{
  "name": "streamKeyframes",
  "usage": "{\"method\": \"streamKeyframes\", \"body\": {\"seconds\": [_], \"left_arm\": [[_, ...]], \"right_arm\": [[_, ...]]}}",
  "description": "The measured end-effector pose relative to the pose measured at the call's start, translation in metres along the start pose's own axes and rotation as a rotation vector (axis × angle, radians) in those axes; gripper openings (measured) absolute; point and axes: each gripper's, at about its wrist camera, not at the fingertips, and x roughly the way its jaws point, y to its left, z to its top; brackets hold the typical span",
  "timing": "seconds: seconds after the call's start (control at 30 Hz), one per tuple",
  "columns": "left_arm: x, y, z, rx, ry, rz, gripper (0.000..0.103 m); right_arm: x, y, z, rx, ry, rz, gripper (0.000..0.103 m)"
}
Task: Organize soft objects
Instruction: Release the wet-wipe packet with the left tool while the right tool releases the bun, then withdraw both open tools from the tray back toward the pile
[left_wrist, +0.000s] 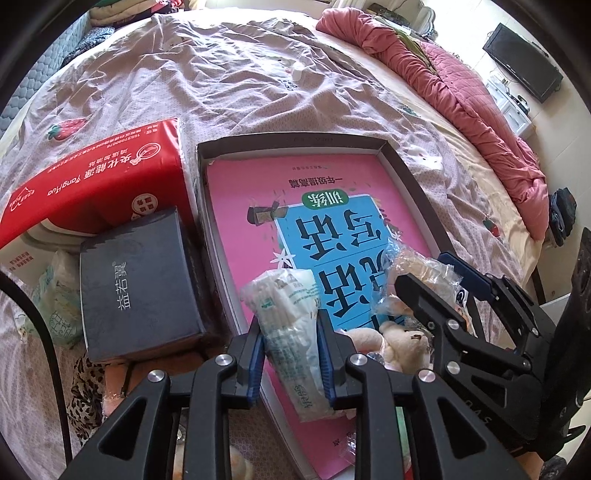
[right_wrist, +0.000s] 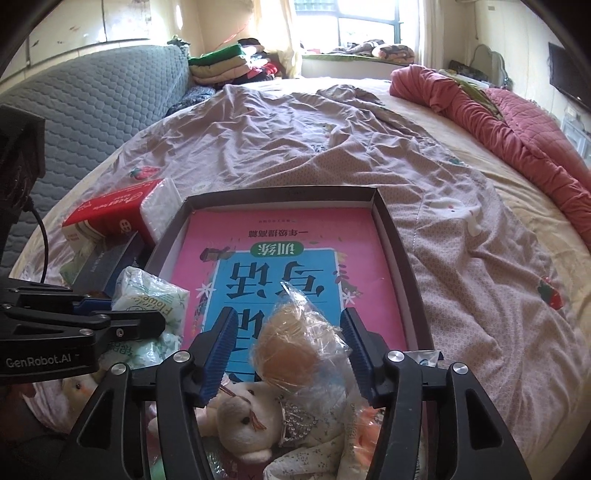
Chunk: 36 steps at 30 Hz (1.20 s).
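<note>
My left gripper (left_wrist: 290, 328) is shut on a white-and-green tissue pack (left_wrist: 284, 325) and holds it over the near end of a shallow cardboard box lid (left_wrist: 406, 173) lined with a pink book (left_wrist: 251, 192). The pack also shows in the right wrist view (right_wrist: 151, 306). My right gripper (right_wrist: 290, 345) is open, its blue pads either side of a plastic-wrapped plush toy (right_wrist: 291, 343). A cream teddy bear (right_wrist: 243, 424) lies below it inside the lid, also seen in the left wrist view (left_wrist: 402, 349).
A red tissue package (left_wrist: 96, 184) and a dark box (left_wrist: 140, 280) lie left of the lid on the bed sheet (left_wrist: 240, 74). A pink quilt (left_wrist: 461, 103) is bunched along the right. A leopard-print cloth (left_wrist: 86, 398) lies at the near left.
</note>
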Motion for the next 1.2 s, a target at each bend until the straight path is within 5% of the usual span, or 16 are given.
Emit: {"method": "streamKeyframes", "body": {"seconds": [0.53,1.2], "left_arm": [[-0.007,0.002,-0.001,-0.021,0.000,-0.036,0.058],[-0.016,-0.010,-0.021,0.015,0.010,-0.091,0.063]], "right_arm": [[-0.029,-0.016,0.001,0.049,-0.057,-0.041,0.063],[-0.050,-0.027,0.002,0.090,-0.091,-0.051,0.064]]}}
